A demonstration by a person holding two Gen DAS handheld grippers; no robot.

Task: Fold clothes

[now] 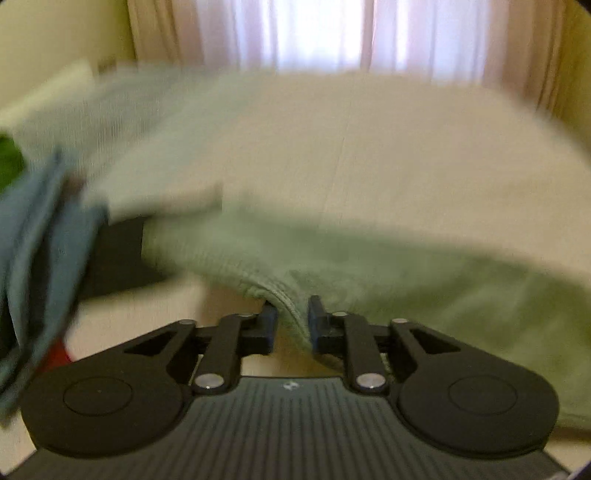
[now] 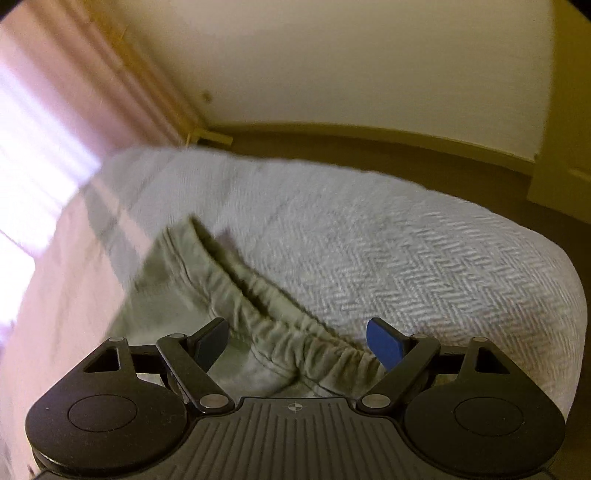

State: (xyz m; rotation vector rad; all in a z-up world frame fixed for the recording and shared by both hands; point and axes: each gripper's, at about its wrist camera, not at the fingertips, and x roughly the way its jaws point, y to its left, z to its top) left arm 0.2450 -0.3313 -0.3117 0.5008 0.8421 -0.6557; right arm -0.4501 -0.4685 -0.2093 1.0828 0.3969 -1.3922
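The left gripper point(image 1: 291, 317) has its jaws drawn close together, and a fold of the green garment point(image 1: 332, 266) runs up between the two fingers; the cloth fills most of the narrow gap, though the blur keeps me from telling whether the pads actually press on it. From that fold the garment spreads away to the right and forward across the pale bed cover point(image 1: 369, 147), lying mostly flat. To the left of this gripper a blue garment point(image 1: 40, 240) hangs blurred at the edge of the view, with a dark item point(image 1: 118, 254) just behind it. The right gripper point(image 2: 299, 343) stands wide open, holding nothing. The garment's gathered elastic waistband point(image 2: 266, 314) passes diagonally through the space between its fingers, lying on the herringbone-weave cover point(image 2: 406, 240) without either pad touching it; the blue pad point(image 2: 384, 347) sits just right of the band. Curtains point(image 1: 314, 33) hang beyond the bed.
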